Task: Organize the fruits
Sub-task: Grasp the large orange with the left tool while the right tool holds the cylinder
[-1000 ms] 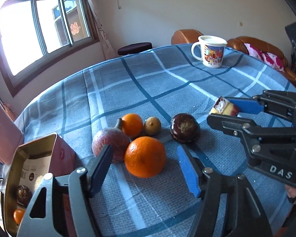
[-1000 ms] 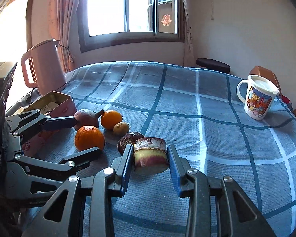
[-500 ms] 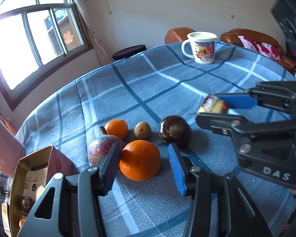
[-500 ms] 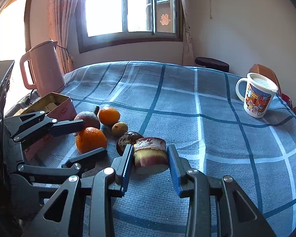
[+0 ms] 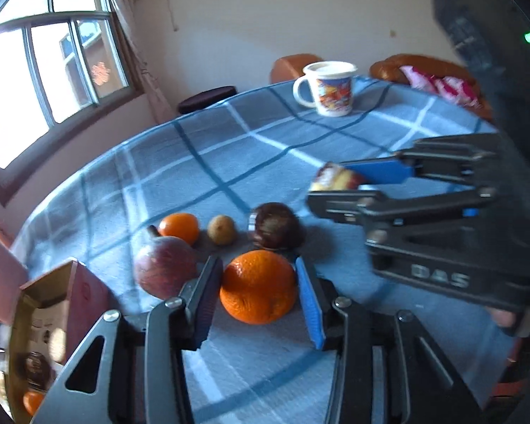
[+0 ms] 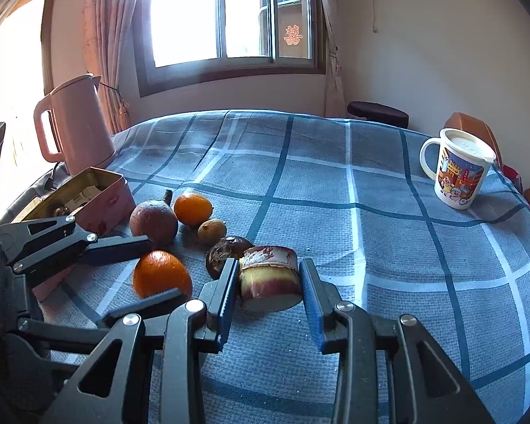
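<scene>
left gripper [image 5: 259,291] jaws just closing, pinching the big orange [image 5: 258,287] | right gripper [image 6: 268,298] pinching cut fruit chunk [image 6: 269,279] | I fear the orange slips out, rolls, bumps the dark fruit [image 5: 275,226]

A lived-in room of a home is shown, most likely a dining or sitting room. A round table [image 6: 388,219] is covered with a blue checked cloth. In the right wrist view, a pink electric kettle [image 6: 76,125] is seen at 10 o'clock, beside a curtained window [image 6: 229,17] at 12 o'clock that bears a red paper cutout [image 6: 293,34]. A cartoon-printed mug [image 6: 459,169] is set at 2 o'clock. In the left wrist view, brown leather seating [image 5: 420,67] with a pink patterned cloth [image 5: 441,84] is seen past the table at 1 o'clock, and a dark stool [image 5: 206,98] at 11 o'clock. Plain plastered walls are seen behind.
</scene>
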`<state>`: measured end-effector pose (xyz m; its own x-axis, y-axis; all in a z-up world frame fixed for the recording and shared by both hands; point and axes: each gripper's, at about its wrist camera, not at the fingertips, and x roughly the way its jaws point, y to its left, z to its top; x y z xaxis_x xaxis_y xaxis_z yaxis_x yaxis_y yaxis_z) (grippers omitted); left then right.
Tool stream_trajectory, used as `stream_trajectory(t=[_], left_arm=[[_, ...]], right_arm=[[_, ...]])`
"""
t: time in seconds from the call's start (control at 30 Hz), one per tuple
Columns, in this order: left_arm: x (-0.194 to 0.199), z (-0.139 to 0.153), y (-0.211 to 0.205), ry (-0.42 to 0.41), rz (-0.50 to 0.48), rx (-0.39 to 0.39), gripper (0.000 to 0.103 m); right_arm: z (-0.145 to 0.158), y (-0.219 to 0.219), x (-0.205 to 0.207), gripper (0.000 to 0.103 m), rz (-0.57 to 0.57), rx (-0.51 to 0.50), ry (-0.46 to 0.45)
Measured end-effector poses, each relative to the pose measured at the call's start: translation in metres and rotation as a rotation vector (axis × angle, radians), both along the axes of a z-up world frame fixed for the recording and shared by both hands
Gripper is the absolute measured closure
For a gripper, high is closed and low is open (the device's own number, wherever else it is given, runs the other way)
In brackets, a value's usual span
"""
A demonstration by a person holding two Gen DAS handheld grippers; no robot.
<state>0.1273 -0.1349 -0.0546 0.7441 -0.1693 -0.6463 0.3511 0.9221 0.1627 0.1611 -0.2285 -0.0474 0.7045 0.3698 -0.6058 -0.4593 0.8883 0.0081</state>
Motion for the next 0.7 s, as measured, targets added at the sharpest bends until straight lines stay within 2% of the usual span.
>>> stream_trajectory(t=[0.07,0.13,0.37,0.5,0.63,0.7], left_arm=[[-0.005,0.003,-0.001,-0.04,0.014,0.015,0.054],[-0.003,0.006,0.0,-0.078,0.05,0.036,0.047],[0.011,-0.002,-0.004,0.03,-0.006,-0.01,0.045],[0.013,-0.003,-0.006,0.05,-0.004,-0.024,0.045],[0.016,-0.006,-0.002,0.102,-0.021,-0.071,0.045],[0.016,-0.006,-0.003,0.11,-0.028,-0.081,0.049]], right_arm=[[0.001,0.0,-0.001,0.066,-0.001,0.0,-0.003],[0.0,0.0,0.0,0.066,-0.001,-0.002,-0.002],[0.0,0.002,0.0,0.066,-0.001,-0.005,0.003],[0.0,0.002,0.0,0.066,-0.002,-0.005,0.003],[0.0,0.001,0.0,0.066,-0.005,-0.003,0.001],[0.0,0.0,0.0,0.066,-0.009,-0.001,-0.001]])
